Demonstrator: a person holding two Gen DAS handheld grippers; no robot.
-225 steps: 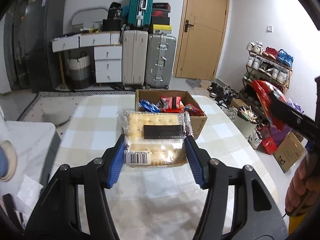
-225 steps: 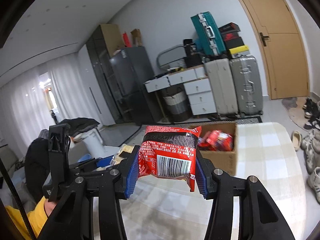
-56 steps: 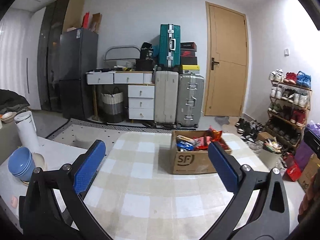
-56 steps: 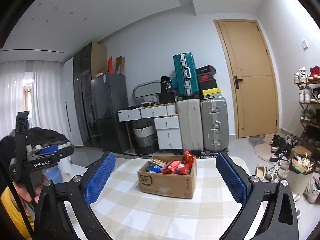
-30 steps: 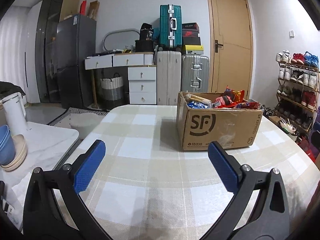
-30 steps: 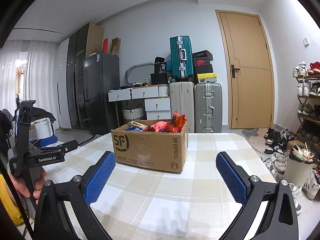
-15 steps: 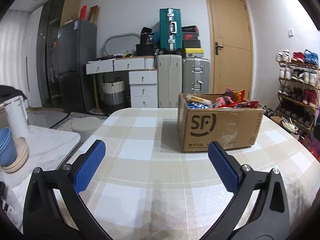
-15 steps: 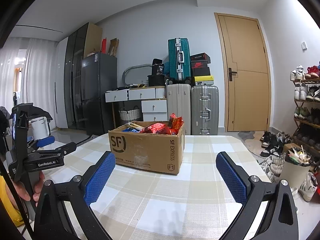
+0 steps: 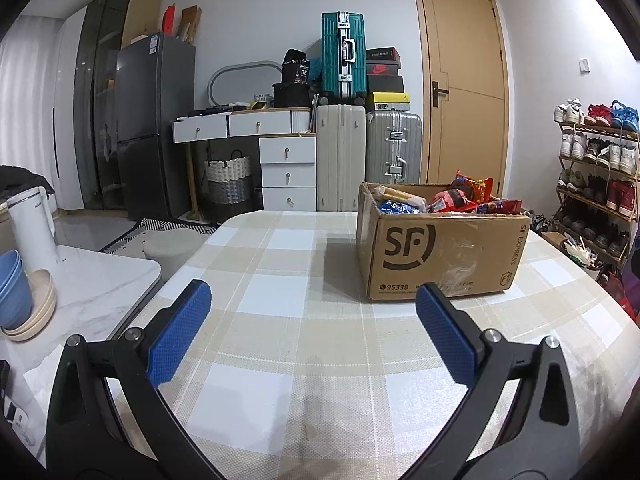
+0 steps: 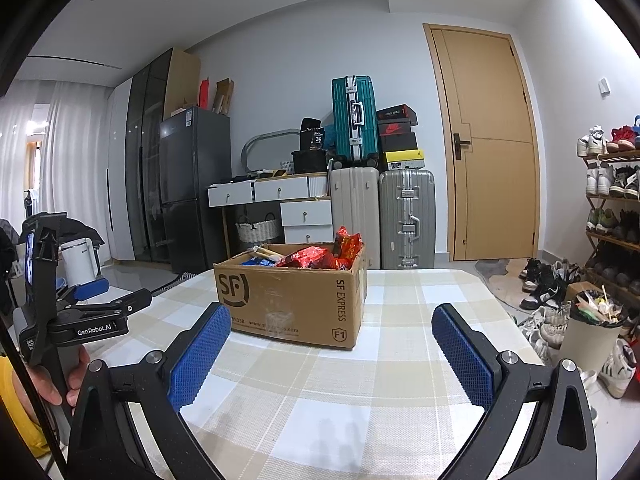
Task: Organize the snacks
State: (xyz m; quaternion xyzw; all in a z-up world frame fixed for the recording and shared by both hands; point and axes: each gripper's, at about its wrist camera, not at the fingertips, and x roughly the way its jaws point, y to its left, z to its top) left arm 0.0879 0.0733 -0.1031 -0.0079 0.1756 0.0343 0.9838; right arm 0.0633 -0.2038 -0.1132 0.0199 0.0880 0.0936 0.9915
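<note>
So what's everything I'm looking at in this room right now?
cardboard box: one, brown, on the table, right of centre
snack packets: several, red and blue, inside the box
table: one, beige-and-white check cloth
suitcases: three; teal on top, cream and silver below, back wall
fridge: one, dark grey, left
door: one, tan, shut
shoe rack: one, full, right wall
kettle: one, white, side counter
bowls: stacked, blue and cream, beside the kettle
left gripper: jaws wide apart, holding nothing
right gripper: jaws wide apart, holding nothing

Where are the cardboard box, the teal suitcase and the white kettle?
cardboard box [image 9: 440, 256], left wrist view, printed front wall.
teal suitcase [image 9: 343, 54], left wrist view, front shell.
white kettle [image 9: 32, 224], left wrist view, body.
</note>
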